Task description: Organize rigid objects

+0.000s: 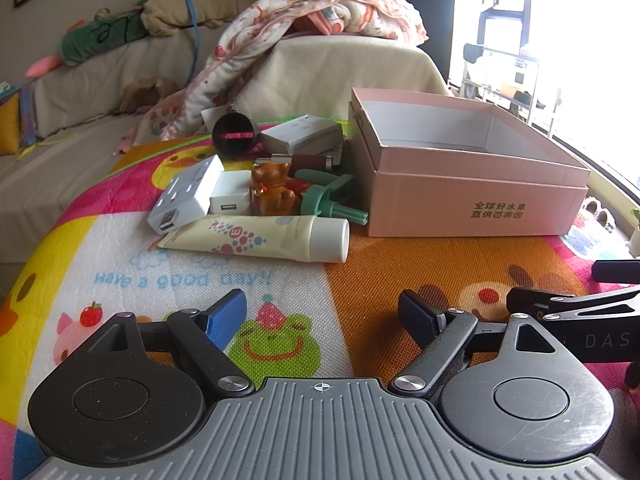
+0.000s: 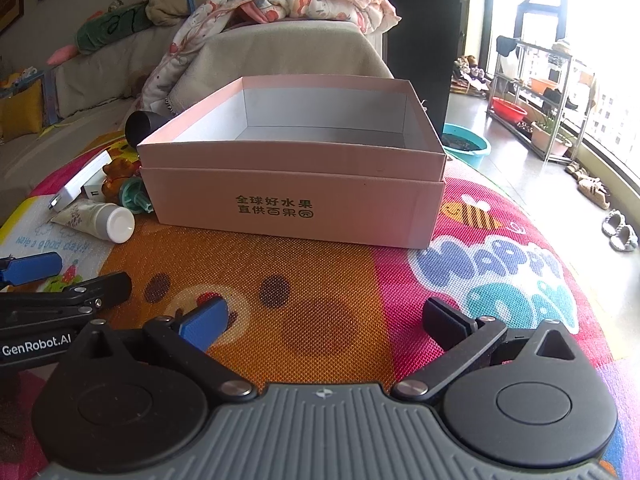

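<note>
Both the left gripper [image 1: 322, 312] and right gripper [image 2: 326, 318] gape apart, holding nothing, before the open pink cardboard box [image 2: 296, 200]; a cream plastic tube [image 1: 256, 238] lies left of it

Beige sofa [image 1: 100, 92], perhaps sunlit windows [image 2: 600, 40]

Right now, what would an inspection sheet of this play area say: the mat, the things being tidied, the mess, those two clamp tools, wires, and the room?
Surface: colourful cartoon mat, bare in front of the box.
Job's things: pink box, open, nothing seen inside; beside it a pile: cream tube, white power strip, white charger, brown figurine, green plastic part, black cone, small white carton.
Clutter: patterned blanket on the sofa.
Grippers: left hand-held gripper open, empty; right hand-held gripper open, empty.
Cables: nothing seen.
Surroundings: sofa, window rack, teal basin.
</note>
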Available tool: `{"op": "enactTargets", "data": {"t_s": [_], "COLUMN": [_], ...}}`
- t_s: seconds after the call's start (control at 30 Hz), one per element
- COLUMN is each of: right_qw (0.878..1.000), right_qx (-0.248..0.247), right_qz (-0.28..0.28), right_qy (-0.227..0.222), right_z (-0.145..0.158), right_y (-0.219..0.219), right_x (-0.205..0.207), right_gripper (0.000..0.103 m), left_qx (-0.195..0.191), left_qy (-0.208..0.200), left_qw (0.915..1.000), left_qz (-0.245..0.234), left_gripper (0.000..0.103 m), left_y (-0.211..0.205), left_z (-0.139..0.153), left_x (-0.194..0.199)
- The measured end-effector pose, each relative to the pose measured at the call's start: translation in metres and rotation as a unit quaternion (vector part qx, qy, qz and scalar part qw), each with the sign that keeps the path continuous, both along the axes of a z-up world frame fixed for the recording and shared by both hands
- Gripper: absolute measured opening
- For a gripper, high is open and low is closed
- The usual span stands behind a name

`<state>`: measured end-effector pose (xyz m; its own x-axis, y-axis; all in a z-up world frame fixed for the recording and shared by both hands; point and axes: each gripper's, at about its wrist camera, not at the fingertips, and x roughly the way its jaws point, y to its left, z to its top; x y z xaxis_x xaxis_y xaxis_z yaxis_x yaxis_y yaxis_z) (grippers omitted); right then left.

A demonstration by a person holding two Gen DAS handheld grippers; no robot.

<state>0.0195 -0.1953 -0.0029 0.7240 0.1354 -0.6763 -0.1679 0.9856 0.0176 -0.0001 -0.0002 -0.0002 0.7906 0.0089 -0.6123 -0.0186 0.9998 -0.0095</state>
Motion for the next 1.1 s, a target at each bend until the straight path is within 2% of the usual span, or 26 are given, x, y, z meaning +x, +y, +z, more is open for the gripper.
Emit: {"op": "enactTargets", "data": {"t_s": [0.1,0.2,0.33,0.37,0.47,0.57,0.63,0.8,0.83,0.87,0.93,1.03,1.1], "right_qw": [1.0,1.0,0.999,0.999,0.999,0.999,0.999,0.999,0.998,0.998,0.996,0.993,0.99], "right_qx": [-0.003,-0.009,-0.01,-0.011,-0.011,-0.009,-0.009,-0.008,-0.009,-0.01,-0.019,-0.029,-0.024], "right_qz": [0.007,0.012,0.024,0.026,0.033,0.036,0.04,0.049,0.055,0.064,0.086,0.106,0.123], "right_qy": [0.01,0.016,0.022,0.022,0.025,0.024,0.021,0.019,0.019,0.017,0.005,-0.05,-0.062], "right_z": [0.001,0.001,0.002,0.002,0.002,0.002,0.002,0.003,0.004,0.007,0.017,0.053,0.079], "right_y": [0.0,0.001,0.001,0.001,0.0,-0.001,-0.002,-0.002,0.0,0.002,0.01,0.029,0.045], "right_x": [0.002,0.004,0.007,0.008,0.009,0.009,0.008,0.006,0.006,0.006,0.009,0.022,0.041], "right_gripper": [0.103,0.103,0.103,0.103,0.103,0.103,0.103,0.103,0.101,0.092,0.085,0.085,0.085], "left_qx": [-0.004,-0.039,-0.036,-0.041,-0.088,-0.13,-0.144,-0.136,-0.134,-0.137,-0.144,-0.149,-0.158], "left_qy": [-0.002,-0.016,-0.098,-0.105,-0.047,0.008,0.027,0.016,0.013,0.007,0.009,-0.008,-0.025], "left_qw": [1.0,0.999,0.9945,0.9935,0.9947,0.9903,0.9876,0.9894,0.9899,0.99,0.9894,0.9888,0.9869], "left_qz": [-0.002,-0.017,0.009,0.017,0.028,0.048,0.055,0.05,0.043,0.034,0.021,-0.001,-0.019], "left_gripper": [0.086,0.082,0.082,0.082,0.082,0.08,0.08,0.076,0.062,0.053,0.053,0.053,0.053], "left_y": [0.001,0.011,0.046,0.058,0.102,0.131,0.14,0.141,0.139,0.138,0.136,0.132,0.132], "left_z": [0.001,0.009,0.048,0.057,0.063,0.04,0.026,0.014,0.014,0.014,0.015,0.02,0.025], "left_x": [-0.001,-0.007,-0.013,-0.007,0.038,0.077,0.092,0.109,0.11,0.11,0.107,0.082,0.056]}}
